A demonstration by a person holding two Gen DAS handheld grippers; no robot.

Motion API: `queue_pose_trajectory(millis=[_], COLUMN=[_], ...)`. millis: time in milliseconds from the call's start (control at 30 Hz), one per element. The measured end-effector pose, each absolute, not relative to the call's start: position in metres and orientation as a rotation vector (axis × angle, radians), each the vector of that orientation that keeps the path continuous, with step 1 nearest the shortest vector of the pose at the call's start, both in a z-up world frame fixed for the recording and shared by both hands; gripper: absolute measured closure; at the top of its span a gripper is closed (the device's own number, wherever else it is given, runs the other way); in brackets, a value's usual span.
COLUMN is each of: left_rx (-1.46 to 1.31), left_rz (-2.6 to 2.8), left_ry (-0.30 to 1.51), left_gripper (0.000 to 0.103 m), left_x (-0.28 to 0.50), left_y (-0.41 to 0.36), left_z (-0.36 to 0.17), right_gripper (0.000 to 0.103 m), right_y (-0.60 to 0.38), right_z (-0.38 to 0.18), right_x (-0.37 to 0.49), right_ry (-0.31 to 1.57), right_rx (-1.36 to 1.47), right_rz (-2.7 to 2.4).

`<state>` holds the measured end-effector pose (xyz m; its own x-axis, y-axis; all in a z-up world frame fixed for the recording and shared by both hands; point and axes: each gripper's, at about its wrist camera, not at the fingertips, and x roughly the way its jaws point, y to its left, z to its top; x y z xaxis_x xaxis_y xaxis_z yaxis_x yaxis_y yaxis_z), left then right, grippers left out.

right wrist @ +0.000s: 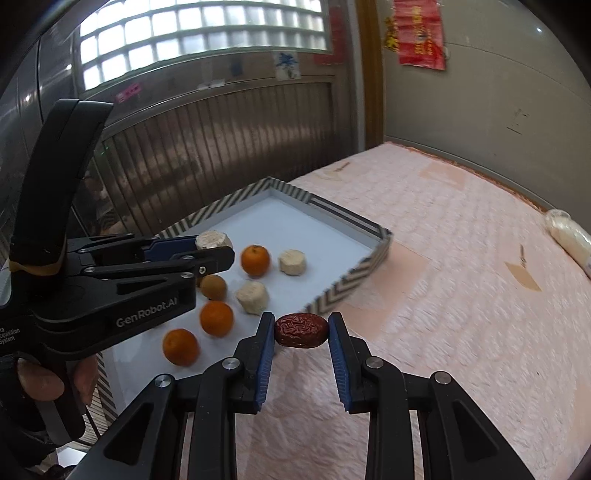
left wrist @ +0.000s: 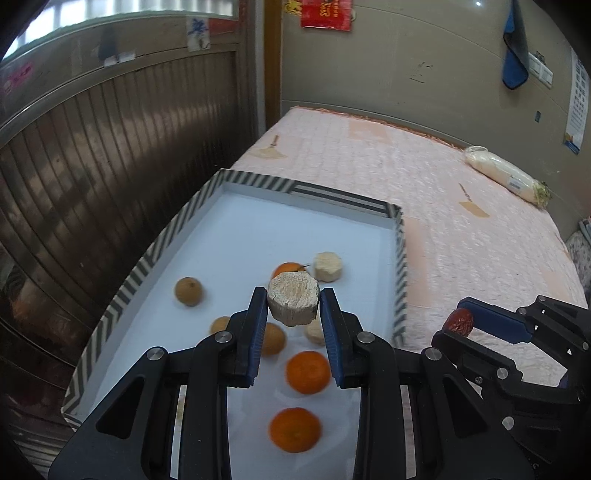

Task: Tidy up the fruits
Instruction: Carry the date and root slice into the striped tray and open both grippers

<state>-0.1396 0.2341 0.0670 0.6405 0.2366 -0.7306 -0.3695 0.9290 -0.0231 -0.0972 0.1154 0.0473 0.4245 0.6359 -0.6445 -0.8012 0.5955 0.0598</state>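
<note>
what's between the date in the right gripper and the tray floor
Only the tray's striped wall, just ahead of the red date held in the right gripper. Past it, bare floor lies right of the pale chunk.

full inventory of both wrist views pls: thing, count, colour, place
Shallow rectangular tray with zigzag-striped rim: 1, grey-white stripes, white floor, on the pink quilted cover.
Round orange tangerines: 3, orange, on the tray floor.
Small round brownish fruits: at least 2, tan, on the tray floor; a third seems to sit behind the left jaws.
Pale beige cut chunks: 3, two on the tray floor, one clamped in the jaws above the tray.
Wrinkled dark-red dried jujube: 1, held over the cover just outside the tray.
Pink quilted cover: 1, pink, under everything.
Plastic-wrapped white vegetable: 1, on the cover by the wall.
Blue cloth: 1, hanging on the wall.
Red paper decoration: 1, on the wall.
Left gripper: black, blue pads.
Right gripper: same.
</note>
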Motion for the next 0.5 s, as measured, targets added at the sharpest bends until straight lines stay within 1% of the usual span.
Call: queue_pose_trajectory(millis=[500], left_rx=[-0.220], left_rz=[0.396], left_ry=[0.846], left_gripper=[0.075], left_x=[-0.143], left_y=[0.269], left_z=[0.051], right_gripper=[0.075], right_y=[0.167], right_z=[0.036], right_x=[-0.099], right_ry=[0.711], right_rx=[-0.325], right_rz=[0.982])
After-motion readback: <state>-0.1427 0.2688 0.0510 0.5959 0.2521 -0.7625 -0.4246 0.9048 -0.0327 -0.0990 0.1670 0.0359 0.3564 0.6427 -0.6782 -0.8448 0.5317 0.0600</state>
